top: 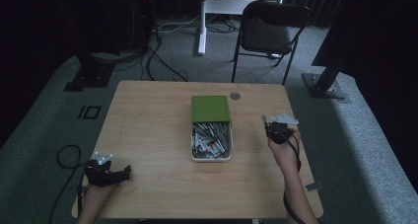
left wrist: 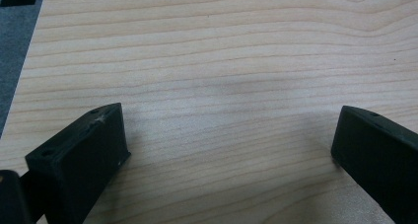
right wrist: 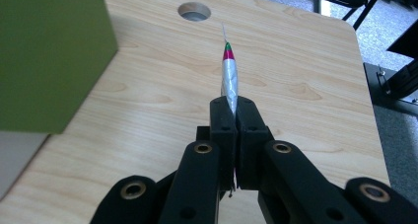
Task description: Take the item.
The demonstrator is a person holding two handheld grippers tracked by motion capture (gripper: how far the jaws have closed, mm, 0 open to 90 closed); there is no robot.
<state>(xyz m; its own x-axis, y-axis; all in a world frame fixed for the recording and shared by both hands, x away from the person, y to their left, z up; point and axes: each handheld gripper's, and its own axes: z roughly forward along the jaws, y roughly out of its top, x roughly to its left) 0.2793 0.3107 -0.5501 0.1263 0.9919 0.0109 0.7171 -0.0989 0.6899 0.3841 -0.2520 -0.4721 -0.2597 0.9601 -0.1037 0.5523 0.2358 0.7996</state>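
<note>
Wooden table; right claw pinches silver packet, tip protruding forward.

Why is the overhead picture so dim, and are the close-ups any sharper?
High view: dark surroundings, only the table lit. Left gripper view: bright wood, a soft shadow. Right gripper view: the silver packet in the right hand-held gripper is sharp; the green lid blurs.

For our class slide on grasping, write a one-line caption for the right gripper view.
Right gripper shut on a thin silver foil sachet with a red-and-green tip, above the light wooden table.
</note>
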